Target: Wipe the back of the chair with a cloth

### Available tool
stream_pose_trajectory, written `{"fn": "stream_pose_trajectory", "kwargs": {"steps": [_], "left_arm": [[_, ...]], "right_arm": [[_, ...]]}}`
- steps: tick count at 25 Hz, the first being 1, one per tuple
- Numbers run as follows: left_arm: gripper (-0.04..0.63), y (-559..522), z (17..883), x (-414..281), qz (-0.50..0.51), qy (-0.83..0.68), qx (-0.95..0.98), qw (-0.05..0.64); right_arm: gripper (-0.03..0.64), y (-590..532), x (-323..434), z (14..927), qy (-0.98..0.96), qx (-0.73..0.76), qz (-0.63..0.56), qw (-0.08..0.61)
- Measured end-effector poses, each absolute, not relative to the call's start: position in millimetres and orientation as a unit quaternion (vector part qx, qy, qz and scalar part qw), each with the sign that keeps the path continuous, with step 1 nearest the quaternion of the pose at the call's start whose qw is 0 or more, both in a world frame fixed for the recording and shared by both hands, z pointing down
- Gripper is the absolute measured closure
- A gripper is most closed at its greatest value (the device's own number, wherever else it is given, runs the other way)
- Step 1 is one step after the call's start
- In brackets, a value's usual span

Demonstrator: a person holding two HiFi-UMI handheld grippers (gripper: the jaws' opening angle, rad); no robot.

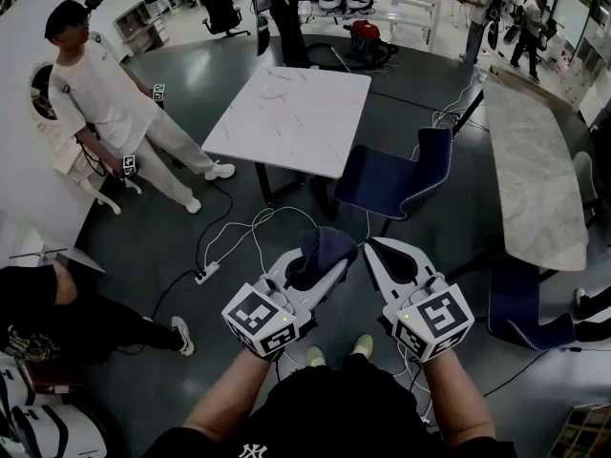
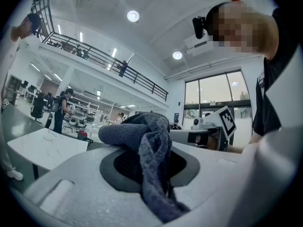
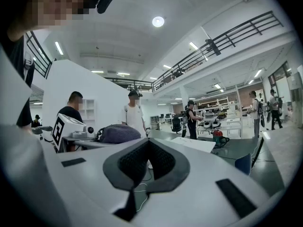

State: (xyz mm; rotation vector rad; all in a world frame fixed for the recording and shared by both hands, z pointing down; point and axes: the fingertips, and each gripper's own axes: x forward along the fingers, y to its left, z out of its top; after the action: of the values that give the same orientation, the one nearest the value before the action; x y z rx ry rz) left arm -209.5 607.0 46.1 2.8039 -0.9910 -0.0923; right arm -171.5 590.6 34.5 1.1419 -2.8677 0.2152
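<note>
Now — left hand-held gripper (image 1: 327,265) clamps bunched, nubby dark-blue cloth (image 1: 325,244) | right hand-held gripper (image 1: 373,248) jaws together

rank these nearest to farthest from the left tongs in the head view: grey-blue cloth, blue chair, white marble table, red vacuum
1. Grey-blue fabric cloth, clamped in the left tongs.
2. Blue padded chair, just ahead, right.
3. White marble square table, beyond the chair, left.
4. Red vacuum cleaner, far back on the floor.
</note>
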Motion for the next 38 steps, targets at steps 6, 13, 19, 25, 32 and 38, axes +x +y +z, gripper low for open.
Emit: {"fn": "stream_pose_trajectory", "kwargs": {"steps": [6, 13, 19, 25, 32, 38], "left_arm": [[0.5, 606.5, 51.0, -198.1, -0.03, -0.333, 0.938, 0.089], [0.499, 603.4, 52.7, -178.2, -0.028, -0.343, 0.935, 0.086], [0.499, 595.2, 59.0, -153.9, -0.025, -0.348, 0.933, 0.087], [0.499, 576.0, 66.5, -143.5, -0.025, -0.357, 0.93, 0.089], [0.499, 550.4, 77.5, -107.9, -0.017, -0.34, 0.935, 0.102], [0.499, 506.7, 89.1, -86.0, -0.007, -0.325, 0.94, 0.102]], "right_arm": [[0.606, 590.1, -165.1, 39.1, -0.929, 0.363, 0.07, 0.029], [0.606, 585.9, -148.6, 42.0, -0.931, 0.356, 0.072, 0.028], [0.606, 578.2, -118.4, 41.2, -0.933, 0.35, 0.087, 0.002], [0.604, 561.2, -94.2, 48.4, -0.929, 0.358, 0.091, -0.009], [0.604, 535.6, -49.3, 58.6, -0.914, 0.391, 0.109, -0.009], [0.604, 494.8, -18.0, 68.4, -0.9, 0.42, 0.114, -0.008]]}}
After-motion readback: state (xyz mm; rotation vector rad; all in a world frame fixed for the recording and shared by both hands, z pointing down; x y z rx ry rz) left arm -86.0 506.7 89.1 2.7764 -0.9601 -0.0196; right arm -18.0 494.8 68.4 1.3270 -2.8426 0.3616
